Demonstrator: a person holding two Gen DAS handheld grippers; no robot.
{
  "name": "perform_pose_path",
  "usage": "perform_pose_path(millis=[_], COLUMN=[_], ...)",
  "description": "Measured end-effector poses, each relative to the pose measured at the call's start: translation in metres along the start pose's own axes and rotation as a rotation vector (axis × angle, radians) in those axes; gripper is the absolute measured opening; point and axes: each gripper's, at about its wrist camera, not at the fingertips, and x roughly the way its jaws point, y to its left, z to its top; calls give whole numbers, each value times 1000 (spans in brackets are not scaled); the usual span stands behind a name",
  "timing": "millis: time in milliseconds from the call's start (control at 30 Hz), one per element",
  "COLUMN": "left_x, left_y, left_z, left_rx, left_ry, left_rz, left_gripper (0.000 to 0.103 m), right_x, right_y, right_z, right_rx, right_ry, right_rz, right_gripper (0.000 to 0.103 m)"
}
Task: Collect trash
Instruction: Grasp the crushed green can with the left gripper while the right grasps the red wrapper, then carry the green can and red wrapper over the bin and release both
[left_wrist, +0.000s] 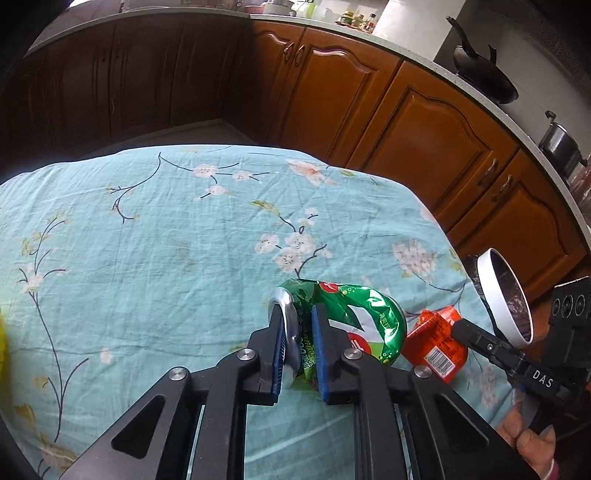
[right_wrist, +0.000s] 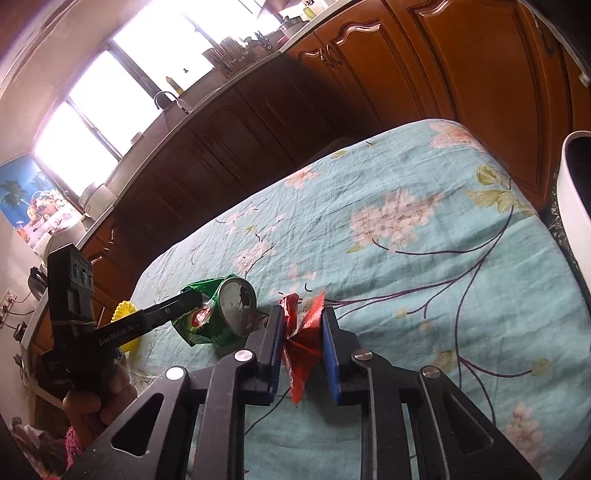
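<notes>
My left gripper (left_wrist: 298, 316) is shut on a crushed green soda can (left_wrist: 354, 317), pinching it near its silver top, over the teal flowered tablecloth (left_wrist: 166, 240). The can also shows in the right wrist view (right_wrist: 221, 314), with the left gripper's finger on it. My right gripper (right_wrist: 303, 317) is shut on a crumpled red wrapper (right_wrist: 301, 343), which hangs between its blue pads. The same red wrapper (left_wrist: 434, 343) shows in the left wrist view, just right of the can. A white-rimmed bin with a dark liner (left_wrist: 504, 295) stands at the table's right edge.
A yellow item (right_wrist: 127, 323) lies on the cloth behind the left gripper. The bin's white rim (right_wrist: 574, 184) shows at the right of the right wrist view. Wooden kitchen cabinets (left_wrist: 424, 122) and a counter with pots run beyond the table.
</notes>
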Motion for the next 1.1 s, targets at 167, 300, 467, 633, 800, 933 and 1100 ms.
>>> perform_pose_path(millis=[167, 300, 467, 633, 800, 933, 1100], left_x=[-20, -32, -45, -49, -48, -45, -44], left_y=[-22, -41, -62, -85, -110, -128, -147], left_z=[-14, -24, -32, -37, -44, -48, -51], left_rx=[38, 58, 76, 112, 154, 178, 208], left_ry=[-25, -31, -38, -36, -22, -12, -13], left_rz=[-33, -68, -109, -135, -154, -167, -172], left_gripper=[9, 8, 8, 8, 7, 7, 7], right_x=[-30, -54, -81, -104, -124, -137, -149], right_y=[-13, -20, -30, -40, -51, -60, -73], right_z=[-2, -6, -12, -15, -21, -26, -32], right_rx=[15, 19, 31, 40, 58, 68, 81], right_ry=[-51, -87, -122, -159, -185, -197, -213], right_rz=[-9, -23, -29, -46, -64, -78, -89], right_gripper=[19, 19, 19, 19, 19, 19, 19])
